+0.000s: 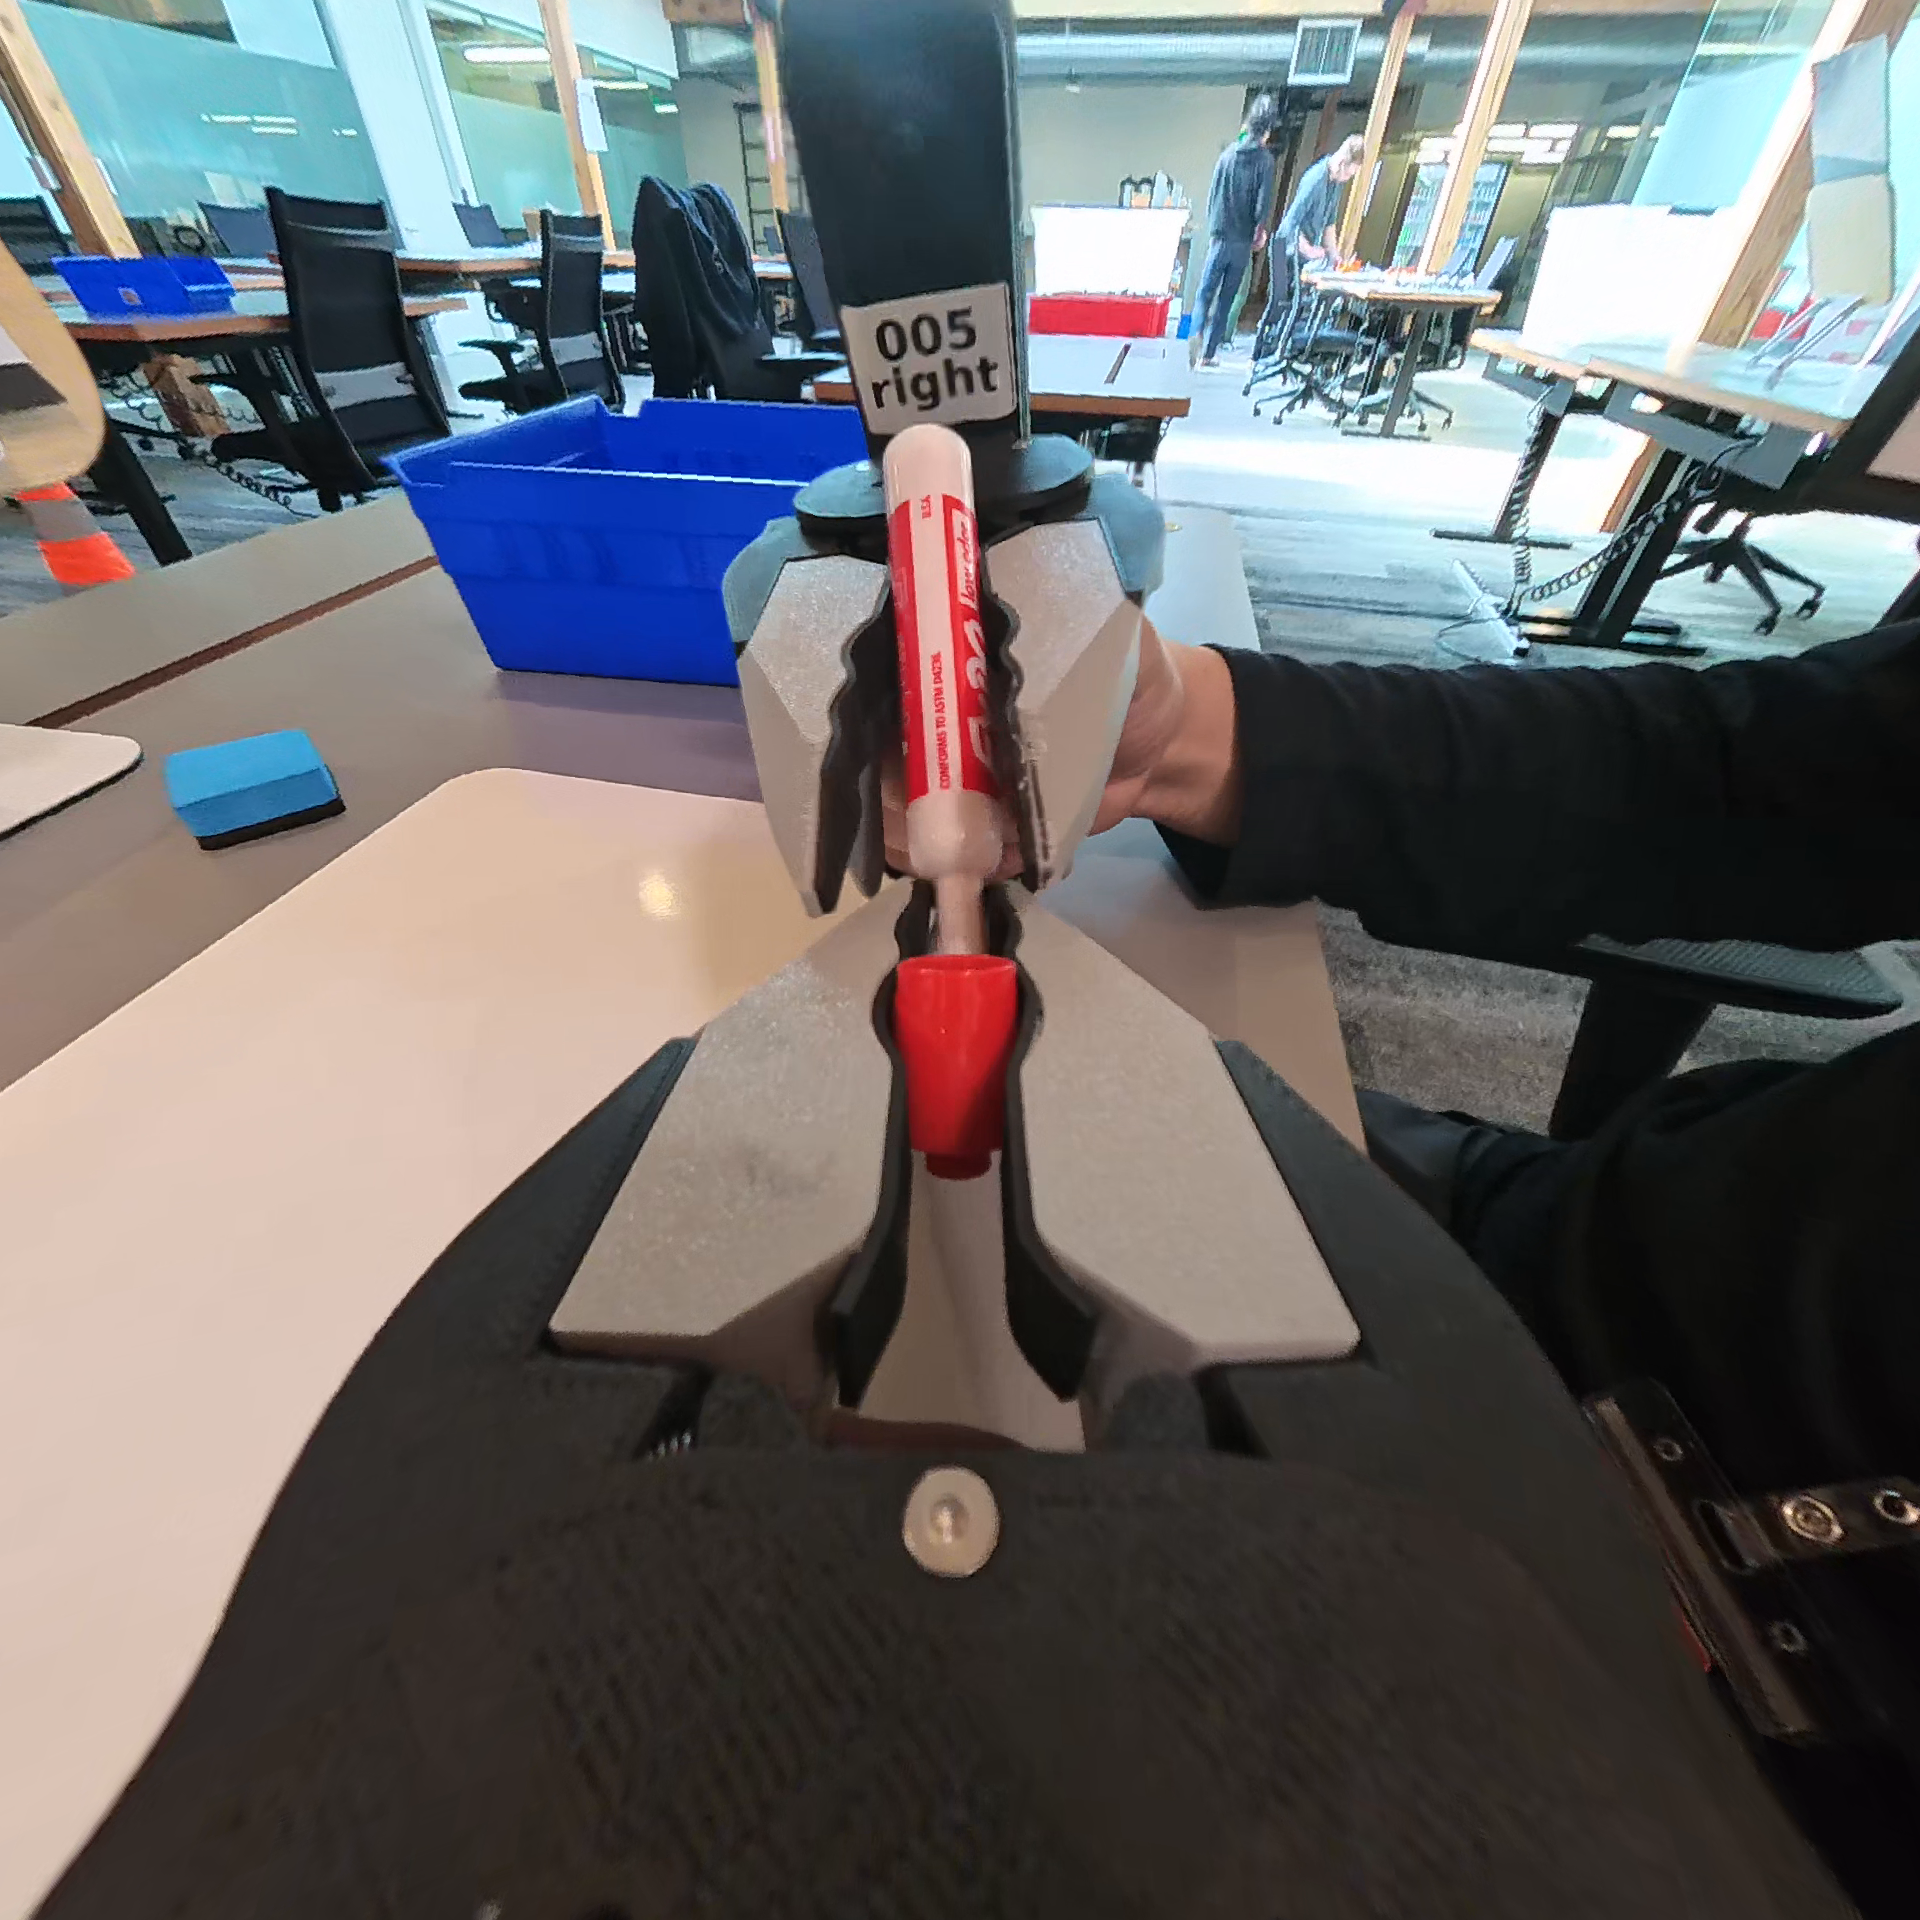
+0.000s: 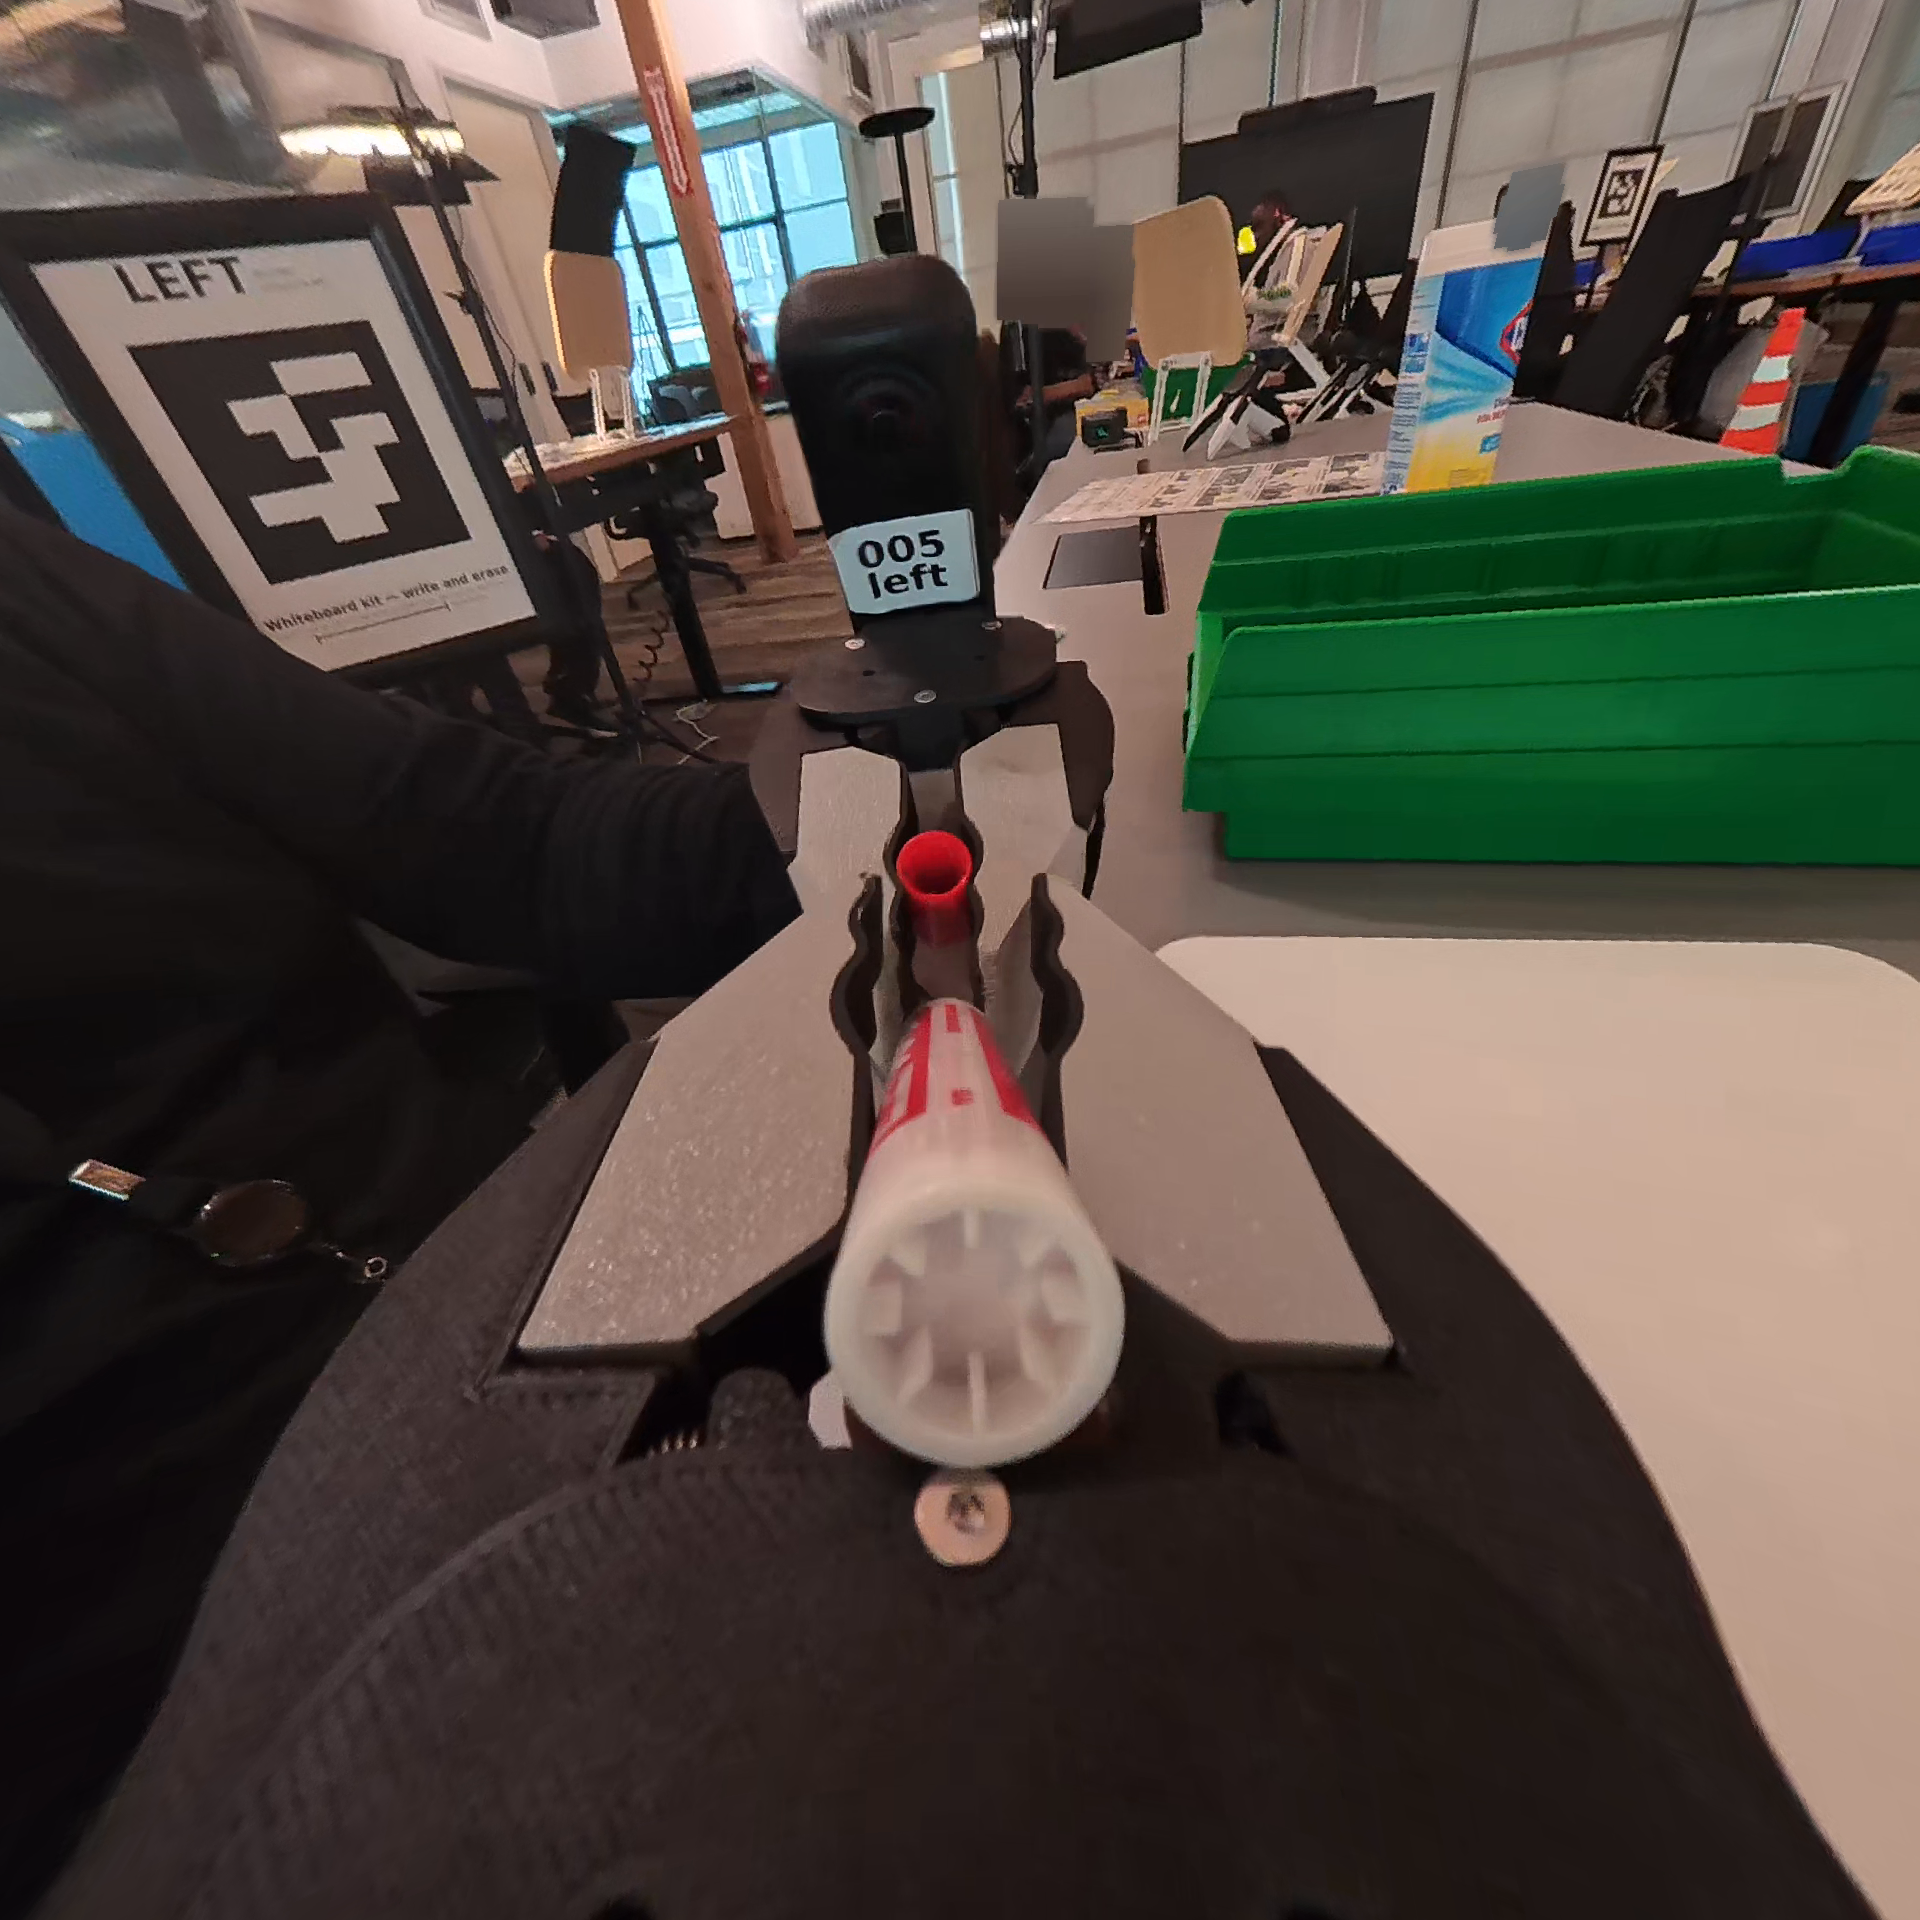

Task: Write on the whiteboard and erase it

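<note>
The two grippers face each other tip to tip above the near edge of the whiteboard (image 1: 312,1039). My left gripper (image 1: 956,925) is shut on the marker's red cap (image 1: 954,1060). My right gripper (image 2: 954,914) is shut on the white and red marker body (image 2: 961,1091). In the left wrist view the marker (image 1: 938,665) stands in line with the cap, its narrow white neck just at the cap's mouth. In the right wrist view the cap (image 2: 932,878) shows an open mouth, apart from the marker. The tip is hidden. A blue eraser (image 1: 252,784) lies on the desk, left of the whiteboard.
A blue bin (image 1: 623,540) stands on the desk behind the grippers. A green bin (image 2: 1558,665) stands beyond the whiteboard (image 2: 1558,1195). A person's black sleeve (image 1: 1507,790) holds the right gripper. A framed sign (image 2: 281,447) stands to the left. Office desks, chairs and people are in the background. My two grippers' fingertips are within a few centimetres of each other. The blue eraser (image 1: 252,784) is about 30 centimetres from my left fingertips.
</note>
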Motion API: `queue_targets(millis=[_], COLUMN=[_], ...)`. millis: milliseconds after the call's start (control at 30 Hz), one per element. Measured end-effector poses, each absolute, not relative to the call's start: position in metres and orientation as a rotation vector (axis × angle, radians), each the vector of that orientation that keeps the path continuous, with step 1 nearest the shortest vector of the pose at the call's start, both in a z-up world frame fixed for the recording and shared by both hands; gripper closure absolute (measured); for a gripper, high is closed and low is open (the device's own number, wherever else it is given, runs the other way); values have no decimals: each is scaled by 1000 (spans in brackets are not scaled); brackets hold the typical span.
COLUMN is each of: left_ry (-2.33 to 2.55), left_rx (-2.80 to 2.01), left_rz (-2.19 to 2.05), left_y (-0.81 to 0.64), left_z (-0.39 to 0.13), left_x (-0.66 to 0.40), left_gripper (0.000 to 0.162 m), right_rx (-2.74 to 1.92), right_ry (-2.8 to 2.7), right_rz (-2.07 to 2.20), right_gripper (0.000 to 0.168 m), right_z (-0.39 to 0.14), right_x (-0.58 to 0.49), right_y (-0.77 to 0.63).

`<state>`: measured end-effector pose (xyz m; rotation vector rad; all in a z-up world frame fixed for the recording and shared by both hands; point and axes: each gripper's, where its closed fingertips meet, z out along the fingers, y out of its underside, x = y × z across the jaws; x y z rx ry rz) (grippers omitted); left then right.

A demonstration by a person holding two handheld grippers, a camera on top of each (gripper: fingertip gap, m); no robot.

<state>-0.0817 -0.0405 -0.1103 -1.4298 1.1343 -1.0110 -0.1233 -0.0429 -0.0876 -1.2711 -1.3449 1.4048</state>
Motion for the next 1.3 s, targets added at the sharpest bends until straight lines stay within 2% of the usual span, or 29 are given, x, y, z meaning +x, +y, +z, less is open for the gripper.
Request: queue_targets(millis=[333, 700, 833, 1100, 1300], left_ry=[1106, 1060, 1102, 1196, 1159], left_rx=[-1439, -1444, -1522, -1635, -1662], left_rz=[-1001, -971, -800, -376, -346], left_y=[-36, -29, -15, 11, 24], left_z=[-110, -107, -125, -154, -159], left_x=[-83, -86, -96, -116, -125], left_gripper=[153, 153, 153, 152, 153], right_rx=[-1310, -1292, -1324, -1568, -1588], right_ry=[-1304, -1276, -1144, -1035, -931], right_rz=[1518, 1374, 1320, 920, 871], right_gripper=[142, 144, 144, 143, 142], right_z=[-87, -82, -75, -110, -110], right_x=[-124, -122, -109, -99, -90], right_y=[-42, -33, -7, 49, 66])
